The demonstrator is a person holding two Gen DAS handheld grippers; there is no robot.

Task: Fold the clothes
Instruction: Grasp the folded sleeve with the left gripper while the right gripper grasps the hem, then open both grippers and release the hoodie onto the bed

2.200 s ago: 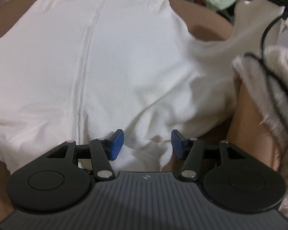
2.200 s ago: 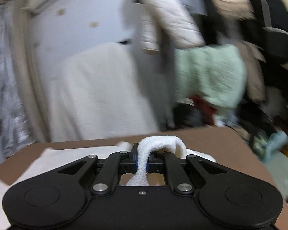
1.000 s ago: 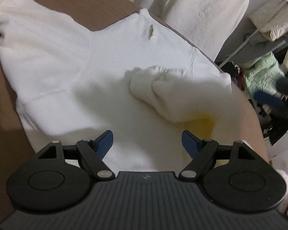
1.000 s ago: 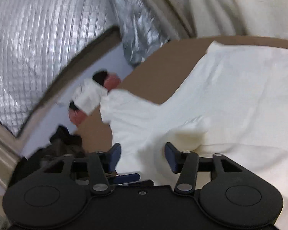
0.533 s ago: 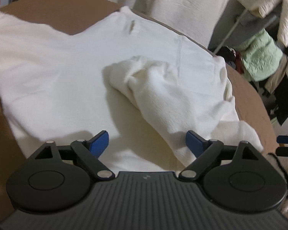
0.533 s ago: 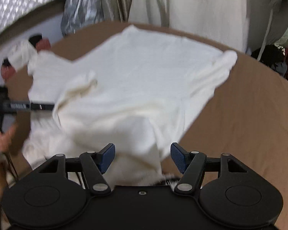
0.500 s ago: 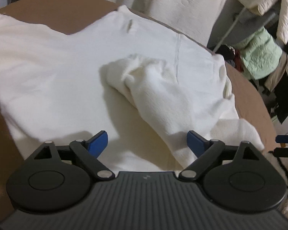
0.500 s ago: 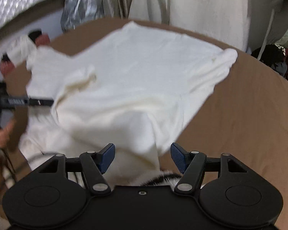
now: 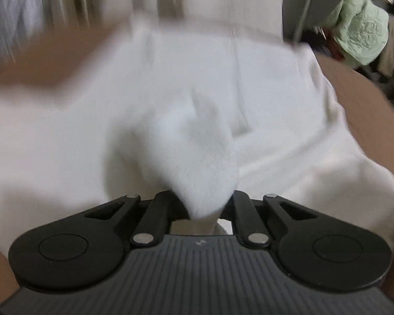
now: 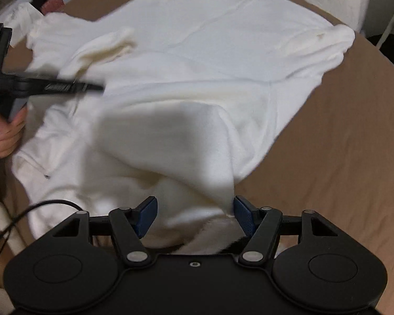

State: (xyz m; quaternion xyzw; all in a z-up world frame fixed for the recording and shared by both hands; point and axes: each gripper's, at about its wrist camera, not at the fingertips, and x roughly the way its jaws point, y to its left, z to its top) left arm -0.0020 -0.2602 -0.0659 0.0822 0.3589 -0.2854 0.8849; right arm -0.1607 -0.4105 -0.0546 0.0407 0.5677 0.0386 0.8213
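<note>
At the left edge of the brown table, the person's hand held the left gripper low over the white sweater, which lay spread across most of the tabletop with its hem toward the far right edge. That gripper's jaws had just been closing and now stood together, clamped on a thick bunch of the sleeve, which rose in a soft peak straight out of the pinch; the hold looked meant to carry the sleeve across the body for a fold. Further right, the right gripper hung over the near edge with its blue pads apart. A loose flap of the sweater's side drooped between them, brushing the right pad, but was not pinched; the gripper seemed placed to take that flap next. A pale green garment hung beyond the table's far right corner.
</note>
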